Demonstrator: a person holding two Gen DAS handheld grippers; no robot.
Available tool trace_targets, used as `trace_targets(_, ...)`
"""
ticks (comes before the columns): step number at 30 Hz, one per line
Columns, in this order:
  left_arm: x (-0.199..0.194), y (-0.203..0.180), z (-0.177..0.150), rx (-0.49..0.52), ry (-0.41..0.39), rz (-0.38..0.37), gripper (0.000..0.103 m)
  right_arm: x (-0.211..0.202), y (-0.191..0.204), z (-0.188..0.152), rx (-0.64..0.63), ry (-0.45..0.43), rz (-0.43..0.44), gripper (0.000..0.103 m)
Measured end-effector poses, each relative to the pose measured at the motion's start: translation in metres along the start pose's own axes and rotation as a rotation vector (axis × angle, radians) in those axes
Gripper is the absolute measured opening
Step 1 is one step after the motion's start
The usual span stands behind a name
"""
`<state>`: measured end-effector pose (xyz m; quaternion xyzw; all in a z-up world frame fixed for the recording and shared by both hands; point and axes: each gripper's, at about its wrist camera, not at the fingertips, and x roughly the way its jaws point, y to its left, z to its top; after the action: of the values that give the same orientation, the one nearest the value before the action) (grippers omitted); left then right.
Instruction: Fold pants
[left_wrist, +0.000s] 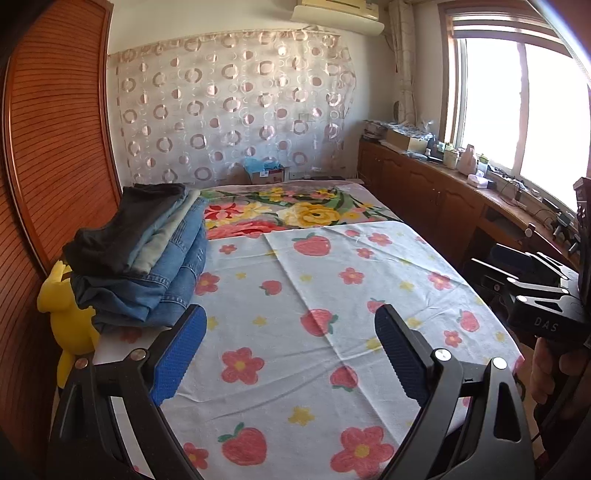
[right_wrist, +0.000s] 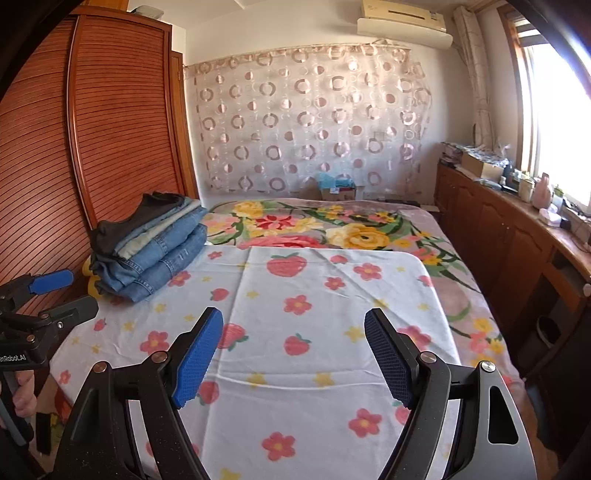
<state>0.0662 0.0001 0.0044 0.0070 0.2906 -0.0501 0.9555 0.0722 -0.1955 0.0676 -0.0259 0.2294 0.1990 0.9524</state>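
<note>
A stack of folded pants (left_wrist: 147, 258), dark ones on top of several blue jeans, lies at the left edge of the bed; in the right wrist view the pants stack (right_wrist: 147, 243) is also at the left. My left gripper (left_wrist: 290, 350) hangs open over the strawberry-print sheet (left_wrist: 314, 288), nothing between its blue pads (left_wrist: 181, 354), with the stack just ahead to its left. My right gripper (right_wrist: 293, 354) is open and empty too, above the same sheet (right_wrist: 314, 384). Each gripper shows at the other view's edge: right gripper (left_wrist: 491, 271), left gripper (right_wrist: 62, 295).
A yellow plush toy (left_wrist: 70, 321) is wedged beside the stack against the slatted wooden wardrobe (left_wrist: 55, 129). A floral blanket (left_wrist: 295, 212) covers the far bed. A wooden cabinet (left_wrist: 424, 188) with clutter runs along the right under the window. A cardboard box (left_wrist: 264, 171) sits by the curtain.
</note>
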Motion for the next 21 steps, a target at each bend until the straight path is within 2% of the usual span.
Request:
trace_targets(11,-0.032,-0.018,0.015,0.013,-0.072,0.020,0.093,-0.034,0.021,0.001,0.007,-0.079,0.006,0.081)
trace_targets(21,-0.063,-0.008,0.019,0.003,-0.141,0.043,0.093,-0.063,0.022,-0.023,0.007,-0.169,0.002,0.081)
